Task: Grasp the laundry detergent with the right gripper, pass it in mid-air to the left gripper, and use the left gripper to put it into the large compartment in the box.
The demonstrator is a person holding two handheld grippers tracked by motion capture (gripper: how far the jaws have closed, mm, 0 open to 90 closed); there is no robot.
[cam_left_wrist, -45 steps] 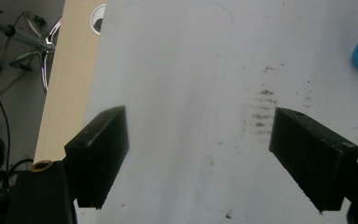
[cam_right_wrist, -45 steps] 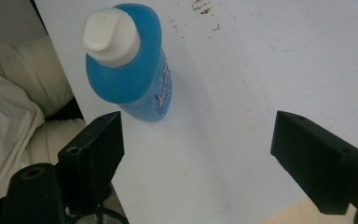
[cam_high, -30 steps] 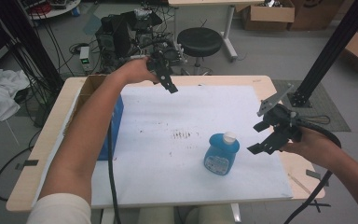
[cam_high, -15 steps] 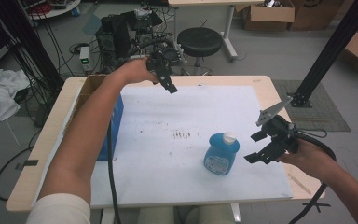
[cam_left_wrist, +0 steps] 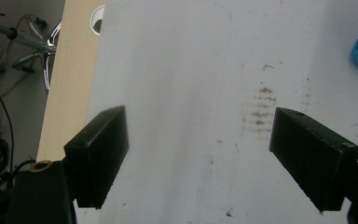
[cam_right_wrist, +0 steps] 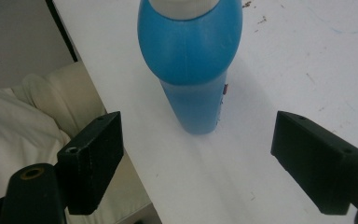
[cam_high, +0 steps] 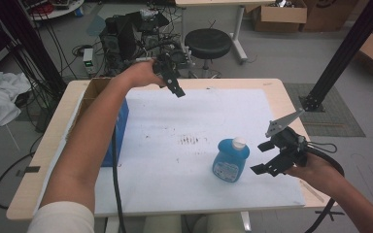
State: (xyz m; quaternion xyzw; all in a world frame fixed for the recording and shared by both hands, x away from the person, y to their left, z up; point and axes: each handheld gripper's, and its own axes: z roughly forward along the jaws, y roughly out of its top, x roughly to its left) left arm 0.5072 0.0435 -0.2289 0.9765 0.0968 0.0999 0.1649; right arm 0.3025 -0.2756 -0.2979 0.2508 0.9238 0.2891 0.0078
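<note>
I count one blue bottle with a white cap, standing upright on the white sheet near the right front of the bench. One blue box sits at the left edge of the sheet, partly behind my left forearm, with one open cardboard box just left of it. I hold two grippers. My left gripper hangs above the far edge of the sheet, well apart from the bottle; my right gripper sits just right of the bottle, not touching it.

The left gripper view looks down on bare sheet with brown smudges between my spread jaws, and catches a sliver of the bottle at its top right corner. The right gripper view shows the bottle close up, ahead of my spread jaws, near the sheet's edge. The high view alone takes in the stool beyond the bench.
</note>
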